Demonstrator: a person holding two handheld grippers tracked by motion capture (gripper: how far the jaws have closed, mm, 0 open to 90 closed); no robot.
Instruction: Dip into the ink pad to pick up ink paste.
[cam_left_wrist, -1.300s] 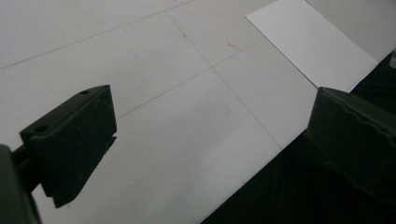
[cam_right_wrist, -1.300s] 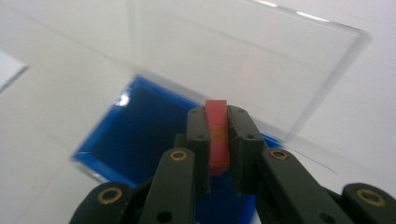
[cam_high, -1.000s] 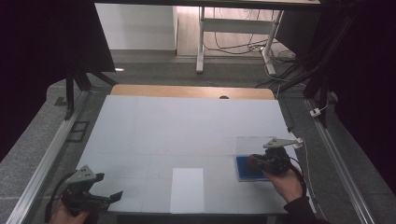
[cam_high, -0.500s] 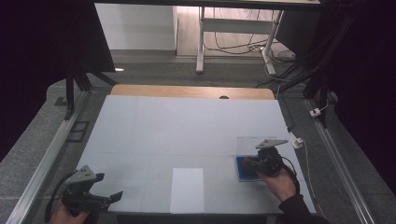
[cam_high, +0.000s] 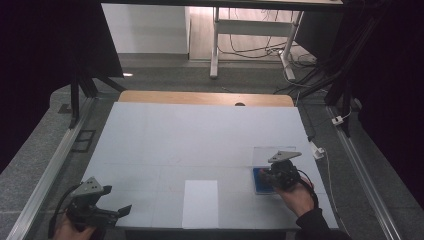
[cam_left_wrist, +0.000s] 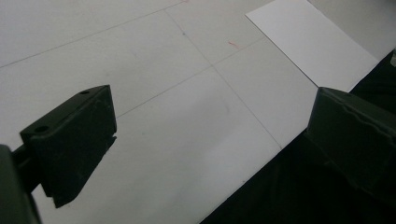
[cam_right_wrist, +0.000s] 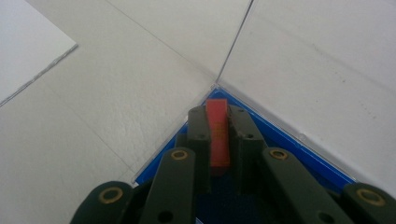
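My right gripper (cam_high: 267, 176) is at the table's right front, over a blue tray (cam_high: 258, 186) with a clear lid (cam_high: 267, 154) behind it. In the right gripper view its jaws (cam_right_wrist: 218, 116) are shut on a thin red piece (cam_right_wrist: 218, 137), held edge-on above the corner of the blue tray (cam_right_wrist: 289, 150). My left gripper (cam_high: 118, 212) rests at the front left corner, held by a hand. Its jaws (cam_left_wrist: 210, 135) stand wide open with nothing between them, over the bare tabletop and its front edge.
A white sheet (cam_high: 201, 202) lies flat at the front middle of the pale table (cam_high: 200, 135), also seen as the white sheet (cam_left_wrist: 308, 42) ahead of the left jaws. Metal rails run along both table sides. A cable and plug (cam_high: 317, 150) lie at the right edge.
The right gripper has shifted slightly left over the blue tray, still shut on the red piece. The left gripper has not moved.
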